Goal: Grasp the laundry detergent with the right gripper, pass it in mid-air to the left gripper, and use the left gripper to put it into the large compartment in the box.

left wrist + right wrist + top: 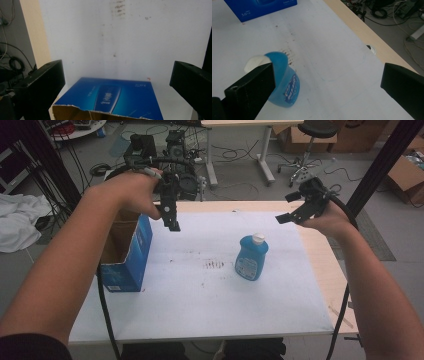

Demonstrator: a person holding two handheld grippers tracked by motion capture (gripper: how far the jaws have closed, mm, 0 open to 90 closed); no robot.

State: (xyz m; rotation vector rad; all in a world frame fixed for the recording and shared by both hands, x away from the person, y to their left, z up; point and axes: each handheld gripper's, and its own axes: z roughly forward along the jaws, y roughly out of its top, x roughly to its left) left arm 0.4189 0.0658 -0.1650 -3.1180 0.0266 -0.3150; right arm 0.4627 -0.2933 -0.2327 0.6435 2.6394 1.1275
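We see the blue bottle (251, 258) standing upright on the white sheet (200, 295) that covers most of the table (327, 270), a little right of the sheet's middle. Nothing touches it. Just to its left lies a patch of small brown marks (215, 265) on the sheet; in the right gripper view the same marks (287, 53) run beside the bottle (284, 85). Well apart, at the sheet's left edge, stands the blue carton (125, 255), its top torn open and showing brown cardboard inside. Between carton and bottle the sheet lies bare, so nothing blocks the way to the bottle from either side.

The bottle is squat, with rounded shoulders, a translucent blue body, a white cap (258, 238) and a pale printed label on its front.

We hold the right gripper (295, 215) in the air above the table's far right part, beyond and to the right of the bottle. Its jaws stand wide apart and grip nothing; in its own view the bottle sits low, partly behind one jaw.

We hold the left gripper (172, 222) in the air just beside the carton's far right corner, pointing down. Its jaws too are spread wide and empty; in the left gripper view the carton (110, 97) lies between them, below.

Beyond the table, the floor carries cables, a stool (312, 140) and cardboard boxes (407, 175).
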